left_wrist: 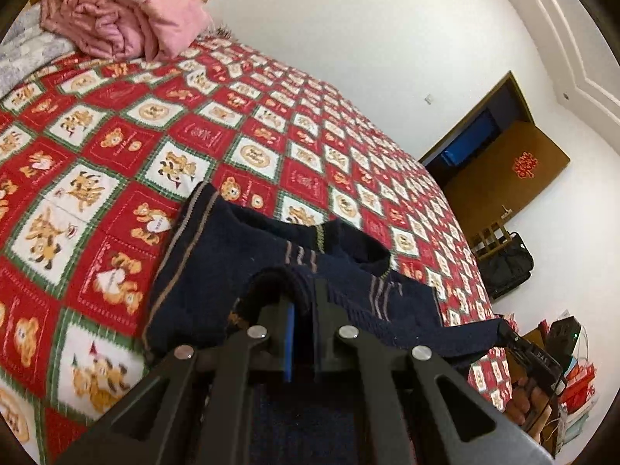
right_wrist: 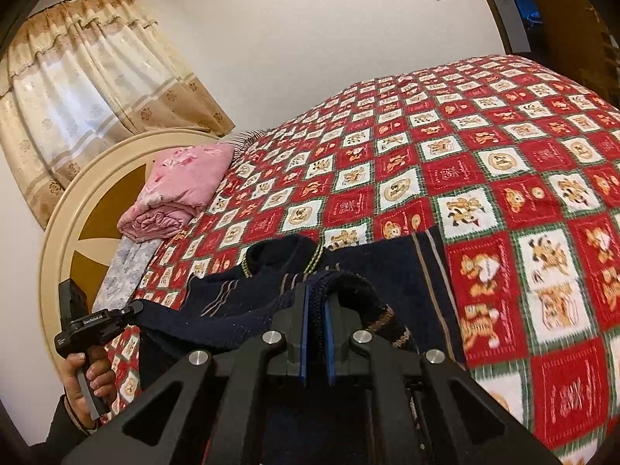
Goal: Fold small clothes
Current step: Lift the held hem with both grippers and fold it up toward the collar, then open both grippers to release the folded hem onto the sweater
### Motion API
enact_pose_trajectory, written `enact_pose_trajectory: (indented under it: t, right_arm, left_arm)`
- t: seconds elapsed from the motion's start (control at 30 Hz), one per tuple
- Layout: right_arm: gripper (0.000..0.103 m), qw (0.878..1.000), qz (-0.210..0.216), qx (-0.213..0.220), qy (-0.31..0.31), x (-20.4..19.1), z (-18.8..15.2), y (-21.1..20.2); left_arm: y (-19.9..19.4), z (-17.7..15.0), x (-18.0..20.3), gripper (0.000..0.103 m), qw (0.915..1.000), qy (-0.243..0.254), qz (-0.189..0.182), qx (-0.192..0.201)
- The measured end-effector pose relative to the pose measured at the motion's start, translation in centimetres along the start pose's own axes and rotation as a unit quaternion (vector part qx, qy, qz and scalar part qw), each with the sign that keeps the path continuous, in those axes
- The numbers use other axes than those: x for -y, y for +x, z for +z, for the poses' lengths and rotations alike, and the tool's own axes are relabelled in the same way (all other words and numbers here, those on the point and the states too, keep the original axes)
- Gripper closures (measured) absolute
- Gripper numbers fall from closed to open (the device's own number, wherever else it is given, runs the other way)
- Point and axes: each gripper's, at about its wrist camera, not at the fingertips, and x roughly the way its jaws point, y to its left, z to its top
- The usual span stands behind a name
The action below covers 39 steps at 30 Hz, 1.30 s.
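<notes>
Both grippers are pinched tight on a navy knit sweater (left_wrist: 217, 271): the left gripper (left_wrist: 300, 298) clamps a ribbed edge between its blue pads, the right gripper (right_wrist: 316, 302) likewise. The sweater lies at 6 o'clock on the red teddy-bear bedspread (left_wrist: 232, 116), its far part draped flat. Only the right wrist view shows the curtain (right_wrist: 77, 97) and round headboard (right_wrist: 77, 201) at 9 o'clock; only the left shows the brown door (left_wrist: 503, 170) at 3. A folded pink quilt (right_wrist: 178, 193) sits well apart, with bare bedspread stretching beyond toward 12.
</notes>
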Motion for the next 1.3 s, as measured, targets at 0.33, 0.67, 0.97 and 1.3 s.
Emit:
enact_pose_trajectory:
  t: [0.33,0.67,0.97,1.3]
  right_arm:
    - [0.097,0.999,-0.026,-0.039,0.027,4.0,3.0,8.7]
    - [0.086,0.994,-0.057,-0.082,0.037,6.6,2.6,14.3]
    - [0.039,0.995,-0.085,-0.055,0.011,6.2,2.0,9.5]
    - [0.062,0.981,-0.132,-0.122,-0.077,4.8,-7.2,3.0]
  left_arm:
    - [5.8,3.2,-1.5,0.096,0.9992,-0.007,0.031,-0.025]
    - [9.3,3.1,-3.6,0.081,0.996,-0.041,0.063,-0.049]
    - [4.6,3.6,-4.0,0.042,0.9916,-0.023,0.127,0.005]
    - [2.2,-5.7,-3.4,0.042,0.9699,0.095,0.224,-0.012]
